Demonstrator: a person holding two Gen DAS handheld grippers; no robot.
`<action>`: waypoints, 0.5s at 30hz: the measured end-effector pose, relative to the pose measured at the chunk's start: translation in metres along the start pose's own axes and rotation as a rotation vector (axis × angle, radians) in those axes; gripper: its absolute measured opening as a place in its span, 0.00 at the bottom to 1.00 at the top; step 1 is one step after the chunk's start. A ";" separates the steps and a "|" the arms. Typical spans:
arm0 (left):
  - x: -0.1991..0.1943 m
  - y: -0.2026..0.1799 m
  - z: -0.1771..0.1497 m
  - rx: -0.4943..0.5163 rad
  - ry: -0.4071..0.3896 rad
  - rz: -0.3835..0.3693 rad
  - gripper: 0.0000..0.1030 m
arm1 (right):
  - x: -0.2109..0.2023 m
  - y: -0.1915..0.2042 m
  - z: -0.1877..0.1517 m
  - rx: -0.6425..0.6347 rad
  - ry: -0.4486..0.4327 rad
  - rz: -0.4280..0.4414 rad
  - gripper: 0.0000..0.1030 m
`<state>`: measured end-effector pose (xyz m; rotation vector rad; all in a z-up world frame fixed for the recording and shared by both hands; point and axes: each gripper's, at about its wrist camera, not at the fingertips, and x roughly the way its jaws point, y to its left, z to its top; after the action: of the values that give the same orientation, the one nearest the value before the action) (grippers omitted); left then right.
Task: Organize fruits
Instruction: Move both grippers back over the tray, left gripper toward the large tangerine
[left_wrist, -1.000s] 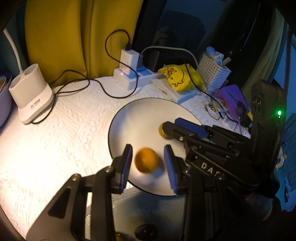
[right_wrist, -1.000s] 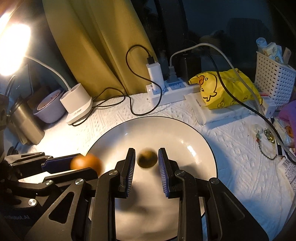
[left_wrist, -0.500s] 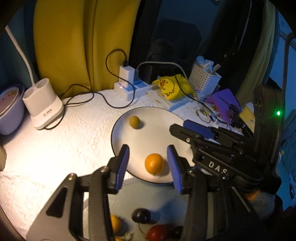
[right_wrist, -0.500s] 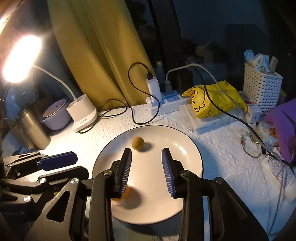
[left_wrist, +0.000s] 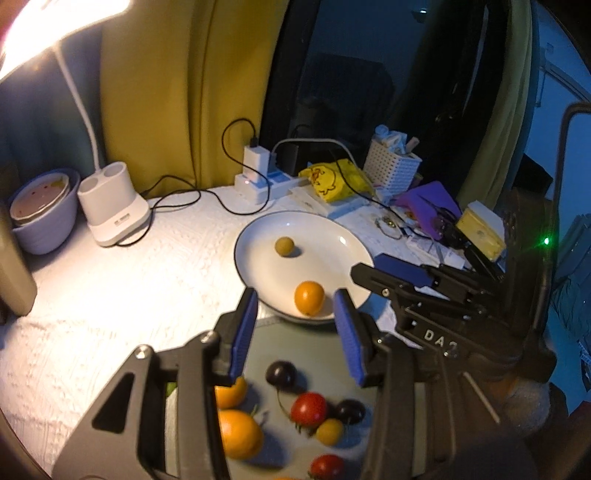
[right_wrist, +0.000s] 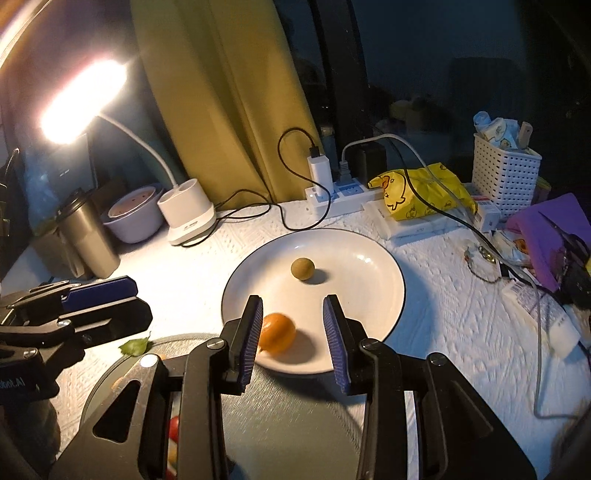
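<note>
A white plate (left_wrist: 328, 236) (right_wrist: 373, 291) holds an orange kumquat (left_wrist: 309, 297) (right_wrist: 277, 332) near its front rim and a small tan-green round fruit (left_wrist: 284, 246) (right_wrist: 303, 268) farther back. A grey round tray (left_wrist: 317, 354) (right_wrist: 280, 417) in front holds dark cherries (left_wrist: 281, 373), cherry tomatoes (left_wrist: 308, 408) and orange kumquats (left_wrist: 238, 434). My left gripper (left_wrist: 295, 332) is open and empty above the tray's far edge. My right gripper (right_wrist: 293, 339) is open and empty, above the plate's near rim.
A desk lamp base (right_wrist: 188, 212), purple bowl (right_wrist: 135, 216), steel tumbler (right_wrist: 88, 236), power strip with cables (right_wrist: 332, 192), yellow duck bag (right_wrist: 417, 192), white basket (right_wrist: 506, 173) and purple clutter (right_wrist: 546, 229) ring the plate. A green leaf (right_wrist: 136, 346) lies by the tray.
Both grippers let go of their fruits over the plate and pulled back and up. The kumquat and the tan fruit now rest on the plate, and the fruit tray has come into view.
</note>
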<state>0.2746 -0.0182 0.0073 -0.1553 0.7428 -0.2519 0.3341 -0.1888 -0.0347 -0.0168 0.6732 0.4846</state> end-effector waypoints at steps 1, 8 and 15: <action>-0.003 0.001 -0.003 0.000 -0.001 0.001 0.43 | -0.003 0.002 -0.002 -0.002 0.001 0.001 0.35; -0.018 0.001 -0.022 -0.013 -0.005 0.006 0.43 | -0.018 0.012 -0.019 -0.014 0.011 0.004 0.35; -0.028 0.001 -0.041 -0.017 -0.007 0.010 0.43 | -0.036 0.020 -0.037 -0.022 0.027 0.008 0.35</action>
<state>0.2275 -0.0112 -0.0045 -0.1681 0.7391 -0.2355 0.2795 -0.1924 -0.0391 -0.0416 0.6945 0.5003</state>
